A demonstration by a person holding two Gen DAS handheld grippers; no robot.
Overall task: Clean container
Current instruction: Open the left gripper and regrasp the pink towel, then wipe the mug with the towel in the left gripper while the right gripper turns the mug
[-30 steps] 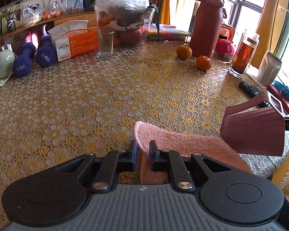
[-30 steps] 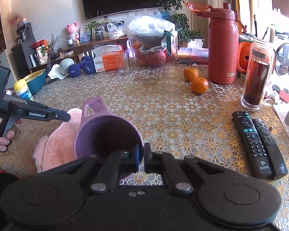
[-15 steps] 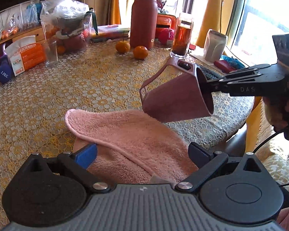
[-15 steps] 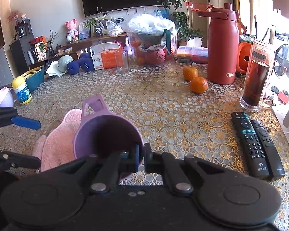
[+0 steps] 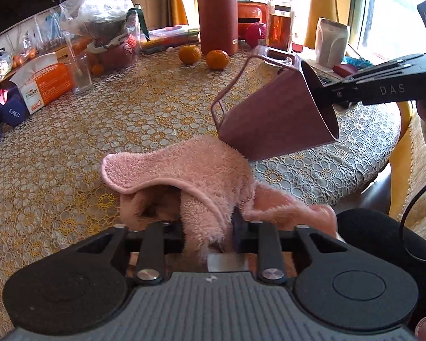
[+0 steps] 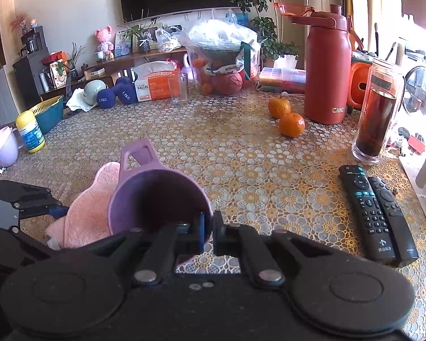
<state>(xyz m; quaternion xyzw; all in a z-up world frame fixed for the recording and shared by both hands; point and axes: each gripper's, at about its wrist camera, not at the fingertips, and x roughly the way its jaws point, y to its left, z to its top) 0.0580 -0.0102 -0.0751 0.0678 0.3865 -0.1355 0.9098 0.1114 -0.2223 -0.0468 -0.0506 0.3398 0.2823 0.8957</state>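
Observation:
A mauve plastic cup (image 6: 156,196) with a handle hangs on its side just above the table, its mouth facing my right gripper (image 6: 208,228), which is shut on its rim. In the left wrist view the same cup (image 5: 269,119) is at the right, with its base next to a pink towel (image 5: 184,167). My left gripper (image 5: 208,227) is shut on a fold of that towel, and the rest of it is bunched on the table in front. The towel (image 6: 91,207) lies just left of the cup in the right wrist view.
The lace-covered table (image 6: 241,156) carries two oranges (image 6: 291,123), a red bottle (image 6: 326,71), a tea jar (image 6: 377,113), two remotes (image 6: 377,213), a glass tumbler (image 6: 179,88), a tissue box (image 5: 45,82) and dumbbells (image 6: 115,96). The table's edge (image 5: 369,170) runs close at the right.
My left gripper was shut, opened wide over the towel, and has now shut on a fold of it while swinging toward the cup. The right gripper kept hold of the cup.

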